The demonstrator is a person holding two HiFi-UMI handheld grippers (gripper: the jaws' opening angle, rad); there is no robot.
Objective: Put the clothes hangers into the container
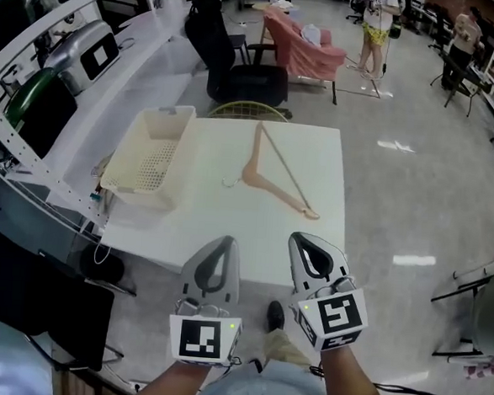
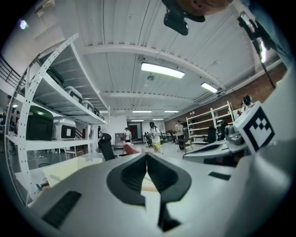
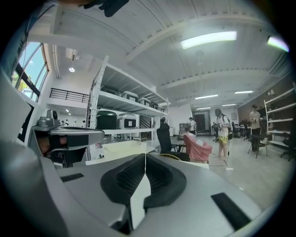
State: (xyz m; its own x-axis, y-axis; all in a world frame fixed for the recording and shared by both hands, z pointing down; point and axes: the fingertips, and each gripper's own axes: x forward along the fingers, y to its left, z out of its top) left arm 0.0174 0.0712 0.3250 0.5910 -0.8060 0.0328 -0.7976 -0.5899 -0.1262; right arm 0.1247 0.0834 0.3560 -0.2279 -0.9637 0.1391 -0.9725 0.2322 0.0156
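Both the left gripper [image 1: 220,251] and right gripper [image 1: 312,249] have jaws closed and empty; hanger [image 1: 276,171] lies on the tabletop [image 1: 317,155] beside the container [image 1: 151,156].

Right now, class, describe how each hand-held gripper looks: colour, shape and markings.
Both the left hand-held gripper and the right hand-held gripper have pale grey, rounded, tapering shells with black ribbed pads inside. Each carries a white cube with black square markers and a small green light.

White table [image 1: 316,239], cream basket [image 1: 151,159] at left edge, wooden hanger [image 1: 275,176] centre
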